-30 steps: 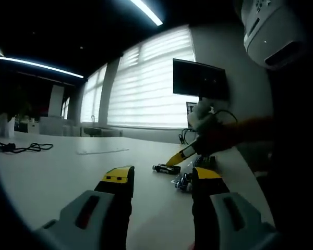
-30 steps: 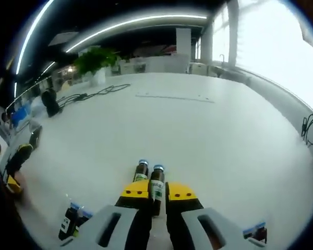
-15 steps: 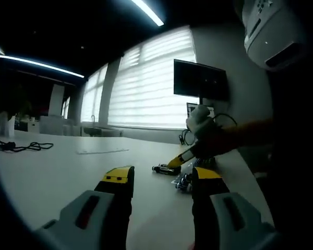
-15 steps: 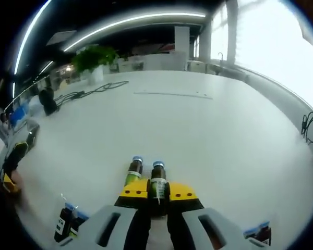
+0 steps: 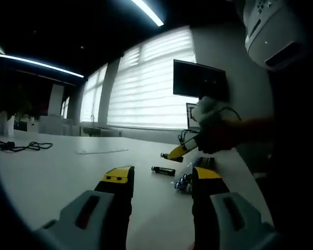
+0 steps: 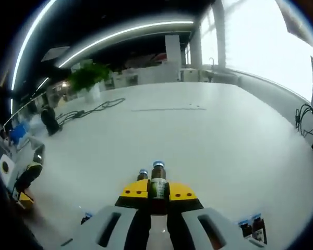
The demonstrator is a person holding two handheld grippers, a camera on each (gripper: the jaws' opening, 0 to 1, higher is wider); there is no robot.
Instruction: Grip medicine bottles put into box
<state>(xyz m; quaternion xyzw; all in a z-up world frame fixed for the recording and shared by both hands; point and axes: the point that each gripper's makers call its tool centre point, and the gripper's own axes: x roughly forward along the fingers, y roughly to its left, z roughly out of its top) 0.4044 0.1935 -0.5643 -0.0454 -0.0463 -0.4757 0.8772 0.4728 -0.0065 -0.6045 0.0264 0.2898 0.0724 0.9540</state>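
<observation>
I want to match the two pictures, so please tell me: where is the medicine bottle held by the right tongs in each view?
Left gripper view: the medicine bottle is a small dark shape right of centre, at the yellow tips of the right tongs.
Right gripper view: bottom centre, clamped between the tongs.
Shared landmark: the black cable on the white table.

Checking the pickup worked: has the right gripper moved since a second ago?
Yes. In the left gripper view, the right gripper has risen from beside the bottle lying on the table to above it, shut on a medicine bottle.
</observation>
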